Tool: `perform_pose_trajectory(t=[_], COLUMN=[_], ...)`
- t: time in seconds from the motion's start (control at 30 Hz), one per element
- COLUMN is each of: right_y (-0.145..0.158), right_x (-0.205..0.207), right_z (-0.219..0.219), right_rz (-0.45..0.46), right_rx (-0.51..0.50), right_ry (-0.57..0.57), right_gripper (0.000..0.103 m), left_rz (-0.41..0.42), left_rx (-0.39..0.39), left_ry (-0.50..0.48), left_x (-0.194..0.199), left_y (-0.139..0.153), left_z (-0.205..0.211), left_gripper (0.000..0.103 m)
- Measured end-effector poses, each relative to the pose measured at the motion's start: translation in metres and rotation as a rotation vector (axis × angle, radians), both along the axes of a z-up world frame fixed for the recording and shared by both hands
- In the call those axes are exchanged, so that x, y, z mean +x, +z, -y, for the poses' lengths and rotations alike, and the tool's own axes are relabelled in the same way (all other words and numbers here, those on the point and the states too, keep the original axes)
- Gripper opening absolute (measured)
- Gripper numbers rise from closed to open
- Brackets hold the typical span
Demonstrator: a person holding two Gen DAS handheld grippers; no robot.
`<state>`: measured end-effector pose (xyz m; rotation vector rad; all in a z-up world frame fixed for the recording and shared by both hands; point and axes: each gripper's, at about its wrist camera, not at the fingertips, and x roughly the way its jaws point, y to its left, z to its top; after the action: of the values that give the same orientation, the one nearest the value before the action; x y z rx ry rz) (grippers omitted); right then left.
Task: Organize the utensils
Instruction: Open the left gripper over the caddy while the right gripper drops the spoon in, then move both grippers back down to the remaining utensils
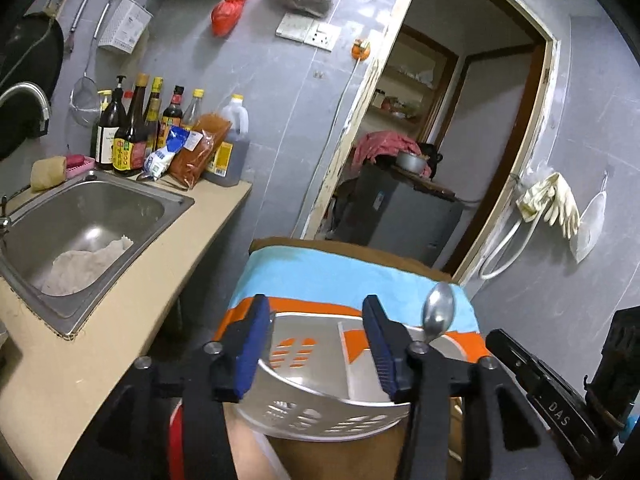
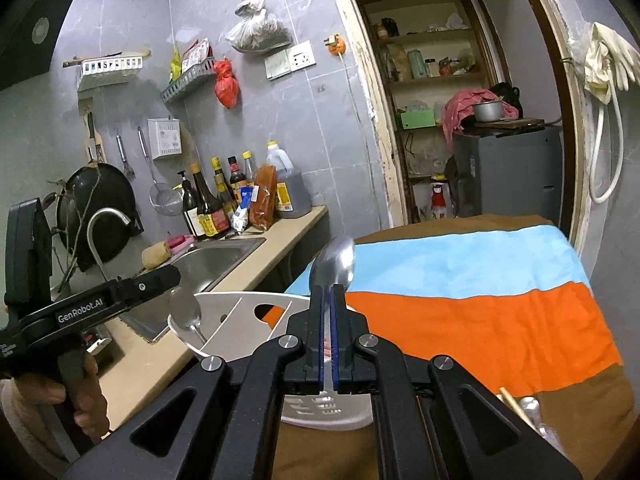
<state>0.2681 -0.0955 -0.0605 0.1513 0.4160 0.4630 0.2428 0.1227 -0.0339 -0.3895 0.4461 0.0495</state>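
Observation:
A white plastic utensil holder [image 1: 320,408] with slotted walls and dividers stands on a striped cloth [image 1: 320,276]. It also shows in the right wrist view [image 2: 240,320]. My left gripper [image 1: 316,344] is open, its blue pads either side of the holder's near rim. My right gripper [image 2: 330,320] is shut on a metal spoon [image 2: 334,266], bowl up, held above the holder. That spoon shows in the left wrist view [image 1: 438,312]. A second spoon [image 2: 186,314] stands in the holder's left compartment.
A steel sink [image 1: 84,228] with a cloth inside is set in the beige counter [image 1: 120,320] to the left. Sauce bottles [image 1: 132,136] and packets stand behind it. An open doorway [image 1: 432,140] lies ahead. More utensils [image 2: 528,408] lie at the lower right.

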Motion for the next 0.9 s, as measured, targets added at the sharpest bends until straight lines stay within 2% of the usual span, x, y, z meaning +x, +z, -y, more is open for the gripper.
perform_pose_trajectory(t=[0.03, 0.07, 0.1, 0.13, 0.2, 0.33, 0.4, 0.47, 0.57, 0.6, 0.67, 0.9], right_y=[0.003, 0.007, 0.011, 0.014, 0.023, 0.038, 0.046, 0.053, 0.063, 0.065, 0.07, 0.08], right_x=[-0.001, -0.003, -0.006, -0.008, -0.014, -0.026, -0.034, -0.04, -0.049, -0.053, -0.058, -0.075], right_z=[0.003, 0.007, 0.013, 0.018, 0.031, 0.055, 0.071, 0.085, 0.106, 0.114, 0.123, 0.152], right_rz=[0.002, 0.004, 0.008, 0.012, 0.026, 0.058, 0.084, 0.105, 0.134, 0.146, 0.162, 0.229], right_rx=[0.0, 0.003, 0.01, 0.018, 0.026, 0.012, 0.013, 0.013, 0.003, -0.006, -0.02, -0.094], right_ry=[-0.001, -0.003, -0.005, -0.006, -0.012, -0.025, -0.039, -0.052, -0.078, -0.095, -0.117, -0.159], right_gripper=[0.007, 0.017, 0.034, 0.04, 0.043, 0.048, 0.063, 0.071, 0.084, 0.091, 0.097, 0.1], left_rz=[0.004, 0.006, 0.01, 0.017, 0.038, 0.074, 0.091, 0.113, 0.114, 0.11, 0.115, 0.118], left_rx=[0.005, 0.009, 0.014, 0.015, 0.012, 0.03, 0.056, 0.073, 0.083, 0.097, 0.129, 0.183], left_ry=[0.003, 0.004, 0.006, 0.006, 0.002, -0.004, 0.005, 0.028, 0.042, 0.053, 0.066, 0.089], left_x=[-0.002, -0.003, -0.005, -0.008, -0.014, -0.026, -0.032, -0.039, -0.045, -0.046, -0.051, -0.064], left_y=[0.003, 0.005, 0.009, 0.012, 0.021, 0.033, 0.038, 0.042, 0.046, 0.047, 0.049, 0.051], left_z=[0.004, 0.007, 0.011, 0.015, 0.025, 0.048, 0.062, 0.074, 0.086, 0.091, 0.101, 0.133], left_gripper=[0.047, 0.049, 0.053, 0.055, 0.066, 0.081, 0.095, 0.103, 0.103, 0.103, 0.103, 0.103])
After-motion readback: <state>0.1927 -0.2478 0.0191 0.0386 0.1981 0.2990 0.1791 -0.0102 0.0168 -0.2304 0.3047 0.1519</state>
